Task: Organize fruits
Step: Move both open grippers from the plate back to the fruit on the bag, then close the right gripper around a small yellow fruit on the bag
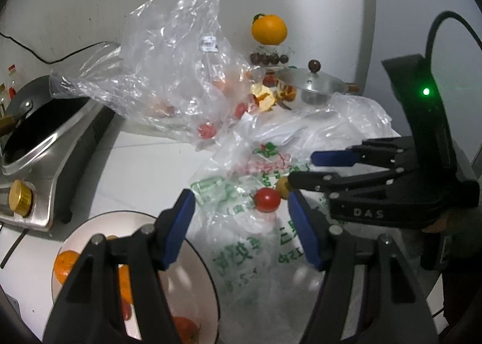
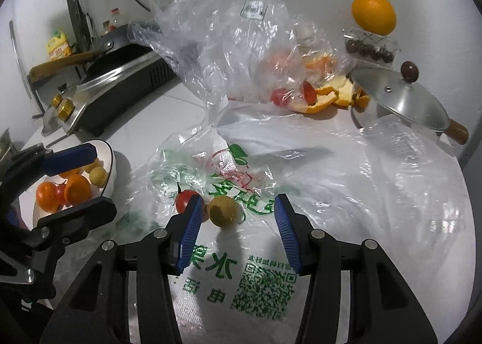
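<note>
Inside, white bowl (image 2: 111, 163) holds oranges (image 2: 77, 189), small yellow fruit (image 2: 98, 176).

Tomato (image 2: 184, 200) and lime (image 2: 223, 210) side by side on printed bag (image 2: 259, 259), bowl (image 2: 112, 163) of fruit to their left, stove (image 2: 120, 85) behind it, peels (image 2: 328, 100) and pot (image 2: 400, 100) at rear right

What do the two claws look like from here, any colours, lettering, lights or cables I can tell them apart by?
Both are alike: black plastic linkage arms with silver pivot screws, ending in ribbed blue pads. In the left wrist view, the right claw carries raised "DAS" lettering, a tall black housing with a lit green light, and a black cable looping from its top. The left claw shows no lettering, light or cable in view.
</note>
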Motion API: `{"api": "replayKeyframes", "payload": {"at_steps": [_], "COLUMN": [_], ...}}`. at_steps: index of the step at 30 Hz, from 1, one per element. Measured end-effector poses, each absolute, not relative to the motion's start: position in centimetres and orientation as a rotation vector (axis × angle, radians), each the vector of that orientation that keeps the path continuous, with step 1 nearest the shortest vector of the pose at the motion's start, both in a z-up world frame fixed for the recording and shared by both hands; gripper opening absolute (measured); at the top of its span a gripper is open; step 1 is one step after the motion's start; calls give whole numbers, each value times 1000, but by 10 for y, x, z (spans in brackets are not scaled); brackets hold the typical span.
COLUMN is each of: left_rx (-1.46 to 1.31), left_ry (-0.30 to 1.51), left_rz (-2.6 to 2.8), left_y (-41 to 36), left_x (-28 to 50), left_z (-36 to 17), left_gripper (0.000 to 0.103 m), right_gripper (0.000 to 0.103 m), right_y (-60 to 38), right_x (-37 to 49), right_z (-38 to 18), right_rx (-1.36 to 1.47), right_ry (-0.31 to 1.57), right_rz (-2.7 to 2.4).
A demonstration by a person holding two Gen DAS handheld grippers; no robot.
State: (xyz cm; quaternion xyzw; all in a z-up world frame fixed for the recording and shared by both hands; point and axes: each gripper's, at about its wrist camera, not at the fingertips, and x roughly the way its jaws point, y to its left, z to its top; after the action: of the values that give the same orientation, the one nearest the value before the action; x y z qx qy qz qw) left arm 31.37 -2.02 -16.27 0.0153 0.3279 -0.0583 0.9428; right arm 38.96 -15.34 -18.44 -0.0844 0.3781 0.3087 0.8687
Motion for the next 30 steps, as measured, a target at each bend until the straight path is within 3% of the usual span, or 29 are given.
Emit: {"api": "replayKeyframes", "payload": {"at_steps": [5, 16, 30], "left_rx": [22, 20, 39], "left_ry": [670, 702, 750], "left_rz": [-131, -125, -147], "left_y": [-21, -21, -42], "left_x": [316, 321, 338], "left_z": [-164, -169, -175], "left_gripper": [66, 66, 66], "right_gripper": [44, 28, 27], "right_y": [-144, -135, -158], "right_x": [395, 403, 396], "right_z": [-191, -201, -186], "right_rx": [-197, -197, -167], "right_ry": [819, 867, 803], "right_rz": [651, 694, 680]}}
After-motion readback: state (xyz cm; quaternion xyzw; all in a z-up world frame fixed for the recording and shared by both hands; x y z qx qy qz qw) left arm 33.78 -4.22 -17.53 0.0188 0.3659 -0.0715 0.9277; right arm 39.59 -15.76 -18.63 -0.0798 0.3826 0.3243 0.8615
